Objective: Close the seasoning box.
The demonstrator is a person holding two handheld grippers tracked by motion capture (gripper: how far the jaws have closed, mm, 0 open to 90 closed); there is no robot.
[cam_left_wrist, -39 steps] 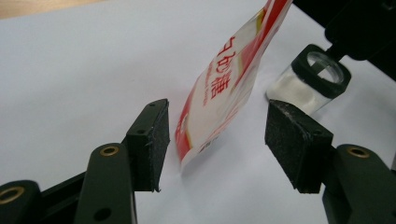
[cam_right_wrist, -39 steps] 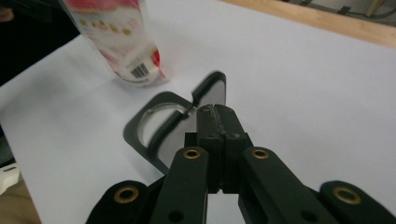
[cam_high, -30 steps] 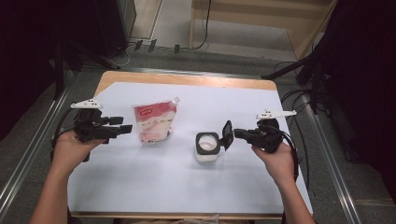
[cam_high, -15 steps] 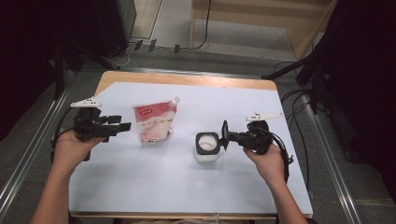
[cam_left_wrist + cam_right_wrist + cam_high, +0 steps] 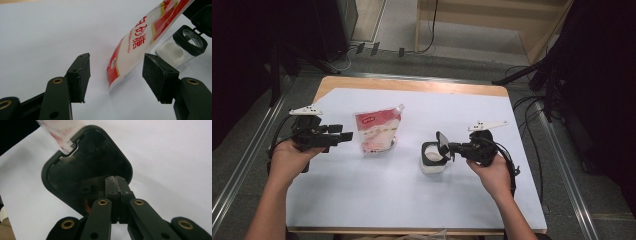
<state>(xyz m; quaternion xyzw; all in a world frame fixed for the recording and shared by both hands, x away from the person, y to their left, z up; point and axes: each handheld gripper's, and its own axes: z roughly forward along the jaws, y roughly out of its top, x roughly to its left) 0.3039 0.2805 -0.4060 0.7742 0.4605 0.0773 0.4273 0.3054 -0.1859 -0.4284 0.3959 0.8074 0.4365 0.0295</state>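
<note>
1. The right gripper (image 5: 446, 146) is held in the person's right hand (image 5: 492, 172) over the white-covered desk (image 5: 362, 200), pointing toward the small clear jar (image 5: 432, 159).
2. In the right gripper view its fingers (image 5: 116, 185) are pressed together with no gap between the pads, their tips against the inner face of the jar's black hinged lid (image 5: 85, 167); whether they pinch an edge of it or only touch it cannot be told.
3. In the high view the lid (image 5: 442, 144) stands raised on edge at the jar's side nearest the right fingers, so the jar is open; white powder lies inside it.
4. The left gripper (image 5: 343, 136), in the person's left hand (image 5: 292, 157), hovers just beside the red-and-white sugar pouch (image 5: 376, 131).
5. In the left gripper view its fingers (image 5: 79, 75) stand wide apart and hold nothing.
6. The pouch (image 5: 135, 47) lies flat on the desk ahead of those fingers, its near corner reaching into the space between their tips without touching either pad.
7. Beyond the pouch, past the far finger in that view, sits the jar (image 5: 180, 47) with its black rim and white contents.
8. In the right gripper view a corner of the pouch (image 5: 61, 132) shows just past the lid's upper edge.
9. Pouch and jar lie near each other between the two grippers, not touching.
</note>
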